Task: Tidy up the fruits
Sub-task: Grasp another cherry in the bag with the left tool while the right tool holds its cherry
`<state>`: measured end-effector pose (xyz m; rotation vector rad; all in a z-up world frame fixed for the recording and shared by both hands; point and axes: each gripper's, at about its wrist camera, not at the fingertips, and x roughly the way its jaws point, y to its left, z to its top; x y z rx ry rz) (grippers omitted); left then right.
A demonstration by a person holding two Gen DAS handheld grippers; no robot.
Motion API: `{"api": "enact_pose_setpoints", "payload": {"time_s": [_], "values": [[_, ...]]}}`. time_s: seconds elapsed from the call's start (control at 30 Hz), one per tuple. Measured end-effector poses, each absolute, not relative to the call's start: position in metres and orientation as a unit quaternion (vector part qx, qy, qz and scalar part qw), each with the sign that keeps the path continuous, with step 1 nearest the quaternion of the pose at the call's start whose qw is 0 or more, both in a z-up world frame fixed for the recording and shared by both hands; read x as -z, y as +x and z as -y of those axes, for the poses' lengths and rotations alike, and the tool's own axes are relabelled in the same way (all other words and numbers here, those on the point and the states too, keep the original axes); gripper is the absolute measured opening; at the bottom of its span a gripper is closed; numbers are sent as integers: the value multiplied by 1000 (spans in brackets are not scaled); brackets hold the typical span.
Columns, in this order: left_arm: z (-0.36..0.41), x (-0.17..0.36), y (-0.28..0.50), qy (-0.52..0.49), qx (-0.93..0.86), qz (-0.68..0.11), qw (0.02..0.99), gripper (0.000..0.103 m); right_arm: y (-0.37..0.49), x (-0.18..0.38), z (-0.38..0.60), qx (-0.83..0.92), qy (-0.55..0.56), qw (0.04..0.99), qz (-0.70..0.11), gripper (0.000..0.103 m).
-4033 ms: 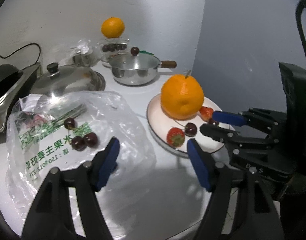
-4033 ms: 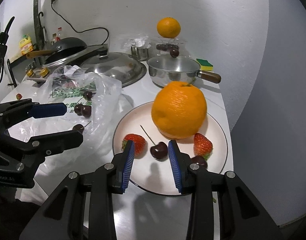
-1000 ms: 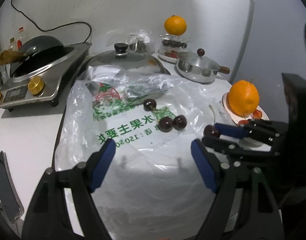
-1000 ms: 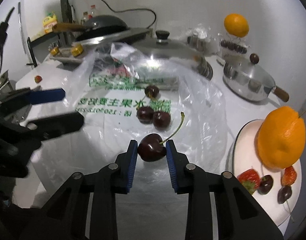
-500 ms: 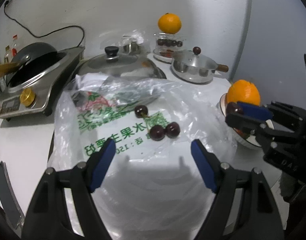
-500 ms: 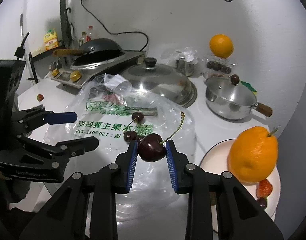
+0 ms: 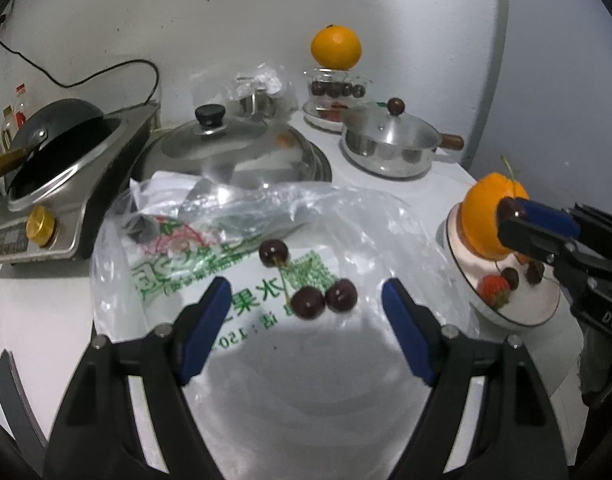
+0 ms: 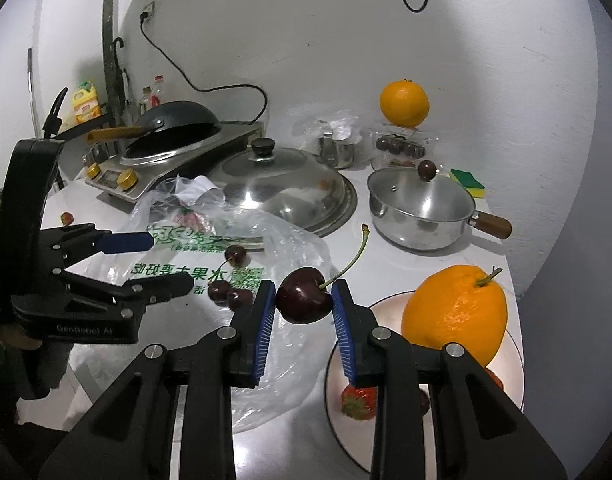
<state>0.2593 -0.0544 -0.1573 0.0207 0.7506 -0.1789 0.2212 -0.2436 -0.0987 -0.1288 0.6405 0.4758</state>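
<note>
Right wrist view, cherry (image 8: 304, 301) pinched between right gripper (image 8: 304, 308) pads

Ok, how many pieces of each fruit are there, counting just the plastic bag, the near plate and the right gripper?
Cherries: 6 (bag cherries 3 on the plastic bag, plate cherries 2 on the plate, held cherry 1 in the right gripper)
Oranges: 1, the plate orange
Strawberries: 2, the front strawberry and the half-hidden strawberry
Total: 9
</note>
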Motion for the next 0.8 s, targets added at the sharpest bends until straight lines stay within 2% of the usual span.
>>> {"api": "enact_pose_setpoints", "payload": {"time_s": [0.33,0.8], "values": [[49,159,294,7,72,-383,921,79,251,95,243,-239,-53,920,-305,31],[49,187,345,15,61,-418,906,78,296,114,230,-244,-22,907,-344,31]]}}
